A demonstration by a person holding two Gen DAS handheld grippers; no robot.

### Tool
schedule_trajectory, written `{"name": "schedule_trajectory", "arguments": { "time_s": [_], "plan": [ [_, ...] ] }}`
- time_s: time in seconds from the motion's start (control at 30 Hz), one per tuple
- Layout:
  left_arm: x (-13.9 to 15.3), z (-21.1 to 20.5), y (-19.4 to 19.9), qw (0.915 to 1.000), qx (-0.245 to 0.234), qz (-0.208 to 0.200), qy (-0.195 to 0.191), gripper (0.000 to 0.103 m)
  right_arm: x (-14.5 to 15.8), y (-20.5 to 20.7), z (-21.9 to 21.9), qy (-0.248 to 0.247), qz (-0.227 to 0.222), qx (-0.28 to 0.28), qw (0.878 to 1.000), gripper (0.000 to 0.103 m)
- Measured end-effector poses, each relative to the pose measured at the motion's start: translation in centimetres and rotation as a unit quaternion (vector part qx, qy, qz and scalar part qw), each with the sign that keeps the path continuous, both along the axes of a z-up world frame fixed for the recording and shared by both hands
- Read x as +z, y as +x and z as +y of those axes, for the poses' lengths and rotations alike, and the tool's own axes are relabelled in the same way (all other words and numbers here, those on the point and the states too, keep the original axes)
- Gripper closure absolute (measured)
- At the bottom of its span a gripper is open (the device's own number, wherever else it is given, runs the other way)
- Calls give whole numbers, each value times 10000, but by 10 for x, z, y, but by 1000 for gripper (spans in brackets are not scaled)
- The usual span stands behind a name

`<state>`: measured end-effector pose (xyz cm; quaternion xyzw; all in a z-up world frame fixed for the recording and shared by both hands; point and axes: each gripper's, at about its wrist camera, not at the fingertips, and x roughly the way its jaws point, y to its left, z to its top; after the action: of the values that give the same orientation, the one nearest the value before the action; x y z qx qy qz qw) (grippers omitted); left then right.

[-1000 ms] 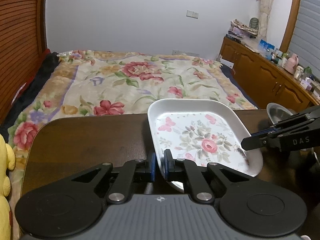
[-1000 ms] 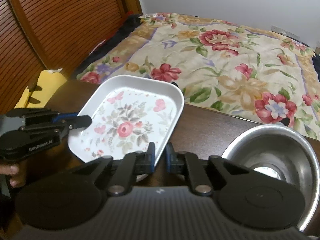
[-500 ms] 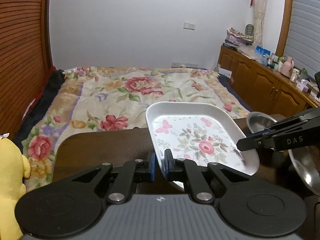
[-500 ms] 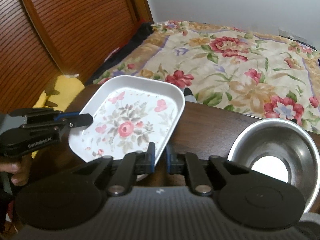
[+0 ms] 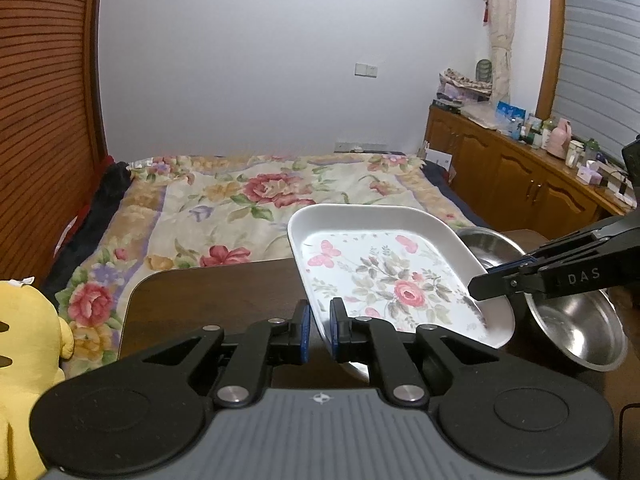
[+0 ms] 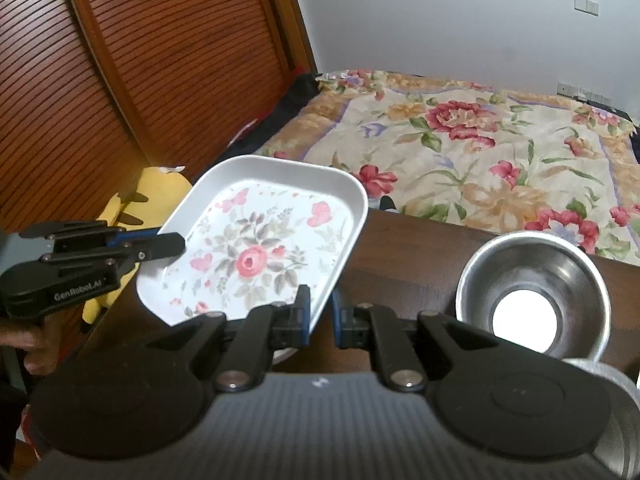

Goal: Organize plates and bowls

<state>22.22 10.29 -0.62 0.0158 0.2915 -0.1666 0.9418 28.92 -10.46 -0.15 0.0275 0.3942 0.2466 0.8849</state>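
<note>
A white rectangular plate with a rose and butterfly print hangs tilted above the dark wooden table. My left gripper is shut on its near left rim. My right gripper is shut on the opposite rim. Two steel bowls stand to the right, a large one and another behind it. Part of a white dish shows under the plate; most of it is hidden.
A bed with a floral cover lies beyond the table's far edge. A yellow plush toy sits left of the table. Wooden cabinets with bottles line the right wall. A slatted wooden door stands on the left.
Both grippers have risen together with the plate held between them. The table sits lower in both views, and the steel bowls have come further into the left wrist view.
</note>
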Motion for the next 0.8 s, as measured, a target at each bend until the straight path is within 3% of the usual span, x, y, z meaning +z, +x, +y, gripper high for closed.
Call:
{"name": "schedule_trajectory", "arguments": {
  "time_s": [0.37,0.8],
  "plan": [
    [14,-4,-38,9998,-100,-166,16,90,11,-30,-9,28,-163,-25,9999,91],
    [-1,-6,-70,9998,-175,-38,86,91,-3,-68,-13,-5,-78,91,9999,90]
  ]
}}
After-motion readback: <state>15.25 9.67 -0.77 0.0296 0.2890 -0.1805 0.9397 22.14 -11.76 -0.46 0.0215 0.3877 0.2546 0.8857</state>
